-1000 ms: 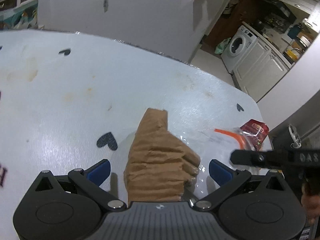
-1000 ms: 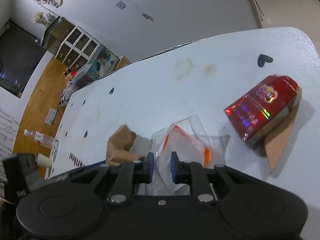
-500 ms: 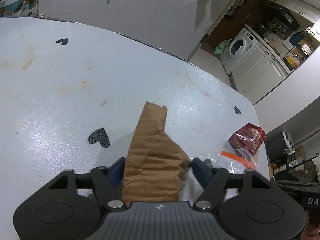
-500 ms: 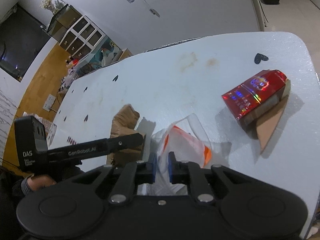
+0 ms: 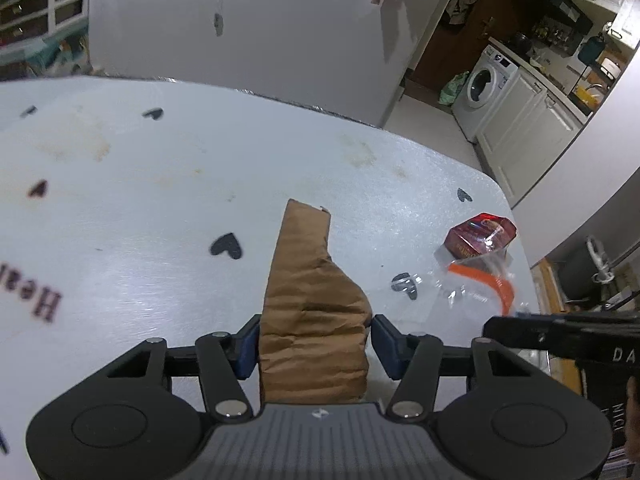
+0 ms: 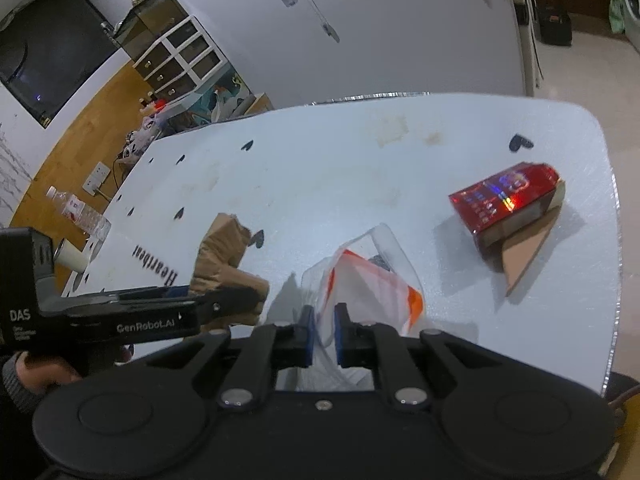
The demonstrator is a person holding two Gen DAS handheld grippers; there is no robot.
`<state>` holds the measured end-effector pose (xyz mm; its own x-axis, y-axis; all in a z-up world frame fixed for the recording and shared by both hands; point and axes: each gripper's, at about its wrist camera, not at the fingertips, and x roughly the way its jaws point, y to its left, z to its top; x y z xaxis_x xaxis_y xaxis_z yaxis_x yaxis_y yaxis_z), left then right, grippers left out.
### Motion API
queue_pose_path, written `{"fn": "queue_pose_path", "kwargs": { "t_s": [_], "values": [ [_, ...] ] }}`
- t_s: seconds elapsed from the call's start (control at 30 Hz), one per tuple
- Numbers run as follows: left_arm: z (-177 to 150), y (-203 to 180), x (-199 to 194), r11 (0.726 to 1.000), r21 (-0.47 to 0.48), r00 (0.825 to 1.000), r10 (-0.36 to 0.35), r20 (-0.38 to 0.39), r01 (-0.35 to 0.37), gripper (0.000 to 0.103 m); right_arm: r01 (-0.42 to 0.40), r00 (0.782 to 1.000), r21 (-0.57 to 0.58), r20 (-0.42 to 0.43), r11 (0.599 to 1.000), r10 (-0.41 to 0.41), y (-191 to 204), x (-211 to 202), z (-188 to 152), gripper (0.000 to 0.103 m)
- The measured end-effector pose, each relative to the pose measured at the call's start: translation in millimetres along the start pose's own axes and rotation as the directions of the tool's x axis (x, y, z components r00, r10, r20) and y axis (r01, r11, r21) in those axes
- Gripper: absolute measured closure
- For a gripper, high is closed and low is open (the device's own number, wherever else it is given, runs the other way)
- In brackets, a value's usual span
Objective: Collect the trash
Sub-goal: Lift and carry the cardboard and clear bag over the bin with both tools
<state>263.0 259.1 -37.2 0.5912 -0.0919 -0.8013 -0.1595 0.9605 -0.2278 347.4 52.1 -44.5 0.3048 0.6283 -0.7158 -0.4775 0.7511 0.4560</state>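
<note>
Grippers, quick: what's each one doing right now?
Left gripper: shut on the crumpled brown paper bag.
Right gripper: shut on the clear plastic bag with orange stripes.

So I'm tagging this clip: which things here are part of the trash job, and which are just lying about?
Job:
paper bag, in the left gripper
plastic bag, in the right gripper
red box

Lying about:
water bottle
paper cup
washing machine
</note>
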Motion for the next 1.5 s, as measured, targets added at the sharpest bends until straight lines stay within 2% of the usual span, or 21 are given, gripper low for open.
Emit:
{"fn": "queue_pose_path", "kwargs": {
  "t_s": [0.17, 0.4, 0.8, 1.27, 1.5],
  "values": [
    [-7, -5, -28, 1.0, 0.012, 0.999, 0.029, 0.04, -0.029, 0.047, 0.027, 0.999, -0.052, 0.037, 0.998, -0.025, 16, -21, -6, 0.093],
    [-19, -15, -59, 0.999, 0.013, 0.996, 0.048, 0.077, -0.049, 0.048, 0.109, 0.992, -0.108, 0.081, 0.988, -0.101, 36, -46, -15, 0.093],
    [-44, -32, -91, 0.997, 0.026, 0.993, 0.065, 0.103, -0.068, 0.048, 0.227, 0.968, -0.168, 0.144, 0.959, -0.204, 55, -80, -38, 0.093],
    [-69, -71, -117, 0.996, 0.078, 0.988, 0.04, 0.147, -0.052, 0.048, 0.299, 0.942, -0.133, 0.196, 0.945, -0.271, 49, -122, -72, 0.093],
    [-79, -103, -120, 0.992, 0.116, 0.988, 0.023, 0.152, -0.041, 0.048, 0.341, 0.923, -0.095, 0.22, 0.935, -0.315, 31, -149, -85, 0.093]
  ]
}}
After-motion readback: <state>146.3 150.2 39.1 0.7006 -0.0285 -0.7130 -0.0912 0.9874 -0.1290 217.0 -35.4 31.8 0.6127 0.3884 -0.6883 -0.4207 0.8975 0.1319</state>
